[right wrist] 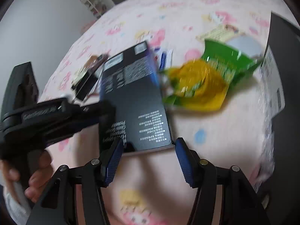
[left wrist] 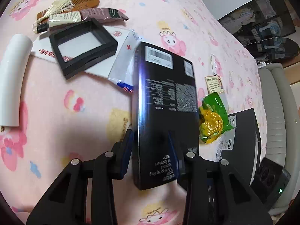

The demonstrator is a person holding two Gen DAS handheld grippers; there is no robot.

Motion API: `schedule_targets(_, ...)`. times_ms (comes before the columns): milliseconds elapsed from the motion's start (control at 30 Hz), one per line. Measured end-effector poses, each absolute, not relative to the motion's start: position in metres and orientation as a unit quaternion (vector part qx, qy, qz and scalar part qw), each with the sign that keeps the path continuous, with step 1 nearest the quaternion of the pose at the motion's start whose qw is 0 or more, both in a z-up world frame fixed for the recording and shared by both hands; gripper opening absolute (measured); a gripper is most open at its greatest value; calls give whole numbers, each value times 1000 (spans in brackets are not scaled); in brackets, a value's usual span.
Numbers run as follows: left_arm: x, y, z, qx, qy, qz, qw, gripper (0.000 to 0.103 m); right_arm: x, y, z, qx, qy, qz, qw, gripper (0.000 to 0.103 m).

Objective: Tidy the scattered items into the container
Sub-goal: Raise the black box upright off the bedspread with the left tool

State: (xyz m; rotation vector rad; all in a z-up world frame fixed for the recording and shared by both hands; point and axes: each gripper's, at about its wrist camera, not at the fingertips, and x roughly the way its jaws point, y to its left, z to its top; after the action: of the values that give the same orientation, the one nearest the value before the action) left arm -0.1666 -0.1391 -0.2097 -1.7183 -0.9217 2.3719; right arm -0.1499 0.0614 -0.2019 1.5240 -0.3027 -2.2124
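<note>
My left gripper point(left wrist: 151, 142) is shut on a flat black product box point(left wrist: 165, 101) with white print and barcode labels, held above the pink bed cover. The same black box point(right wrist: 131, 93) shows in the right wrist view, with the left gripper's body at its left. My right gripper point(right wrist: 149, 150) is open and empty, just below the box's near end. A green and yellow snack packet point(left wrist: 211, 120) lies right of the box, blurred in the right wrist view point(right wrist: 202, 82). A dark box-shaped container point(left wrist: 241, 136) with a white label sits at the right, also in the right wrist view point(right wrist: 285, 101).
Far left on the pink cartoon-print cover point(left wrist: 56, 112) lie a black picture frame point(left wrist: 82, 45), white papers point(left wrist: 116, 61), a wooden comb point(left wrist: 84, 1), two tubes point(left wrist: 75, 16) and a white curved piece point(left wrist: 11, 82). A paper tag point(left wrist: 215, 82) lies beyond the snack packet. The bed edge runs along the right.
</note>
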Motion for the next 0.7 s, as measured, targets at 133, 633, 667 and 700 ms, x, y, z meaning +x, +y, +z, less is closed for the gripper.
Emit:
schedule_targets(133,-164,-141,-226,-600,-328,728,45,43,-128,50,-189,549,-54,-800,233,55)
schedule_targets(633,-186,-160,-227,-555,-359,748,54,46,-199,33,-190,550,15,-821,155,56)
schedule_targets(667,-188,-162,-227,-550,-366,748,54,46,-201,32,-191,550,12,-819,159,56)
schedule_targets(700,-190,-162,-228,-547,-370,749,55,46,-203,31,-192,551,11,-819,163,56)
